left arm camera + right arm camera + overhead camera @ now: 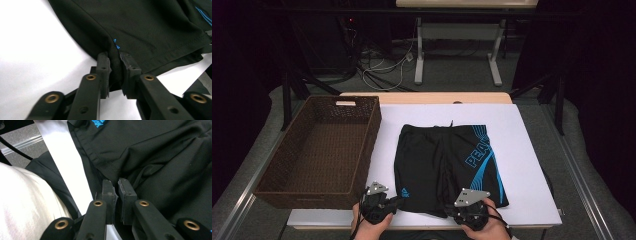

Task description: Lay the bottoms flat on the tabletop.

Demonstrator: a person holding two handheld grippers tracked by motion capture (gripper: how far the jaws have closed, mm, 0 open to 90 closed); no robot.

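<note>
Work surface: a white rectangular table top [532, 150] with a pale wooden strip along its far edge.

Garment: a pair of black swim shorts with blue curved stripes and blue lettering on one leg [444, 162] — laid flat near the middle of the table, waistband toward the far edge, leg hems toward the person. A small blue logo sits near the hem of the leg on the left of the high view.

Container: a dark brown rectangular wicker basket with a cut-out handle in its far wall [362, 150] — stands on the left part of the table, just beside the shorts.

Left gripper: the black two-jaw left gripper [396, 202] sits at the near hem of the leg with the logo. In the left gripper view [115, 66] its jaws are clamped on a bunched fold of the black hem; fabric fills the narrow gap between the pads.

Right gripper: the black two-jaw right gripper [462, 209] sits at the near hem of the other leg. In the right gripper view [116, 188] its jaws stand almost together, pinching a thin edge of black fabric.

Hands: the person's left hand [371, 227] and right hand [484, 230] hold the grippers at the near table edge.

Background: a grey floor with loose cables [382, 70] and a white-legged desk frame [457, 45] beyond the table.
</note>
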